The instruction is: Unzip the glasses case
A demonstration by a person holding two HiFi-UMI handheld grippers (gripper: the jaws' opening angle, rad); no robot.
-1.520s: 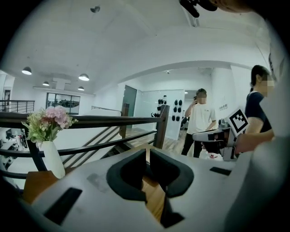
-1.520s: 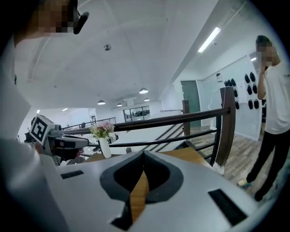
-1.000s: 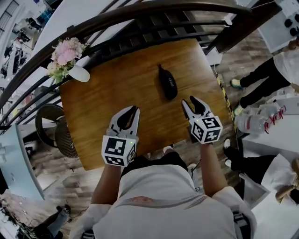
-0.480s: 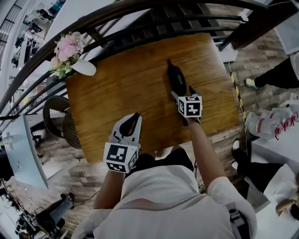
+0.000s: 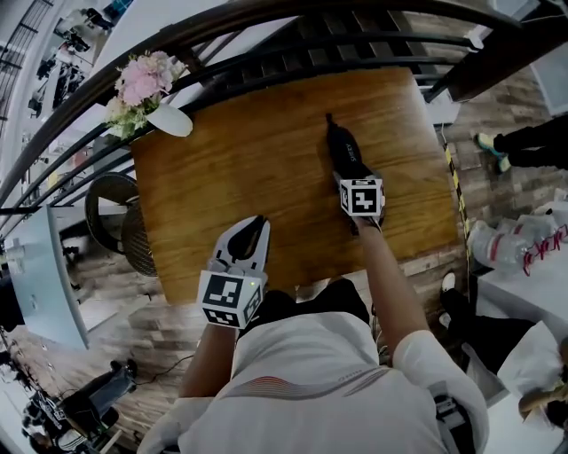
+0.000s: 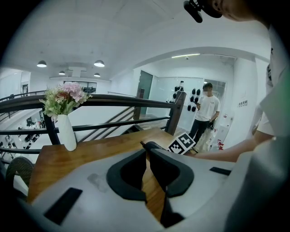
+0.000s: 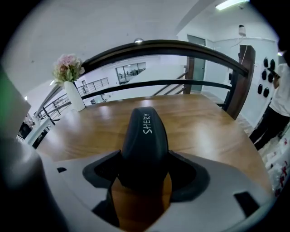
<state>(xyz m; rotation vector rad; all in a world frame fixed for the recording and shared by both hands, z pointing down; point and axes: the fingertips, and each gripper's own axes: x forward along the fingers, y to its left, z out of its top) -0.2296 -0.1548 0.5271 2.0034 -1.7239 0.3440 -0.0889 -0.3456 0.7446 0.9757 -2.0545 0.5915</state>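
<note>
Room as you had it, every place taken from the wooden table (image 5: 257, 177).
- Beyond its far edge: dark curved railing (image 5: 266, 27) with lower rails.
- At its far left corner: white vase (image 5: 169, 121) of pink flowers (image 5: 146, 78).
- Left of it: round woven seat (image 5: 124, 244).
- Around it: wood-plank floor (image 5: 124, 301).
- Right of it: yellow-black floor tape (image 5: 453, 186).
- Above it: white ceiling and round lamps (image 6: 99, 63); white walls stood beyond.

Two grippers (left gripper (image 5: 256, 223), right gripper (image 5: 353, 177)), one glasses case (image 5: 343, 149), one table (image 5: 240, 177), one flower vase (image 5: 169, 121).
</note>
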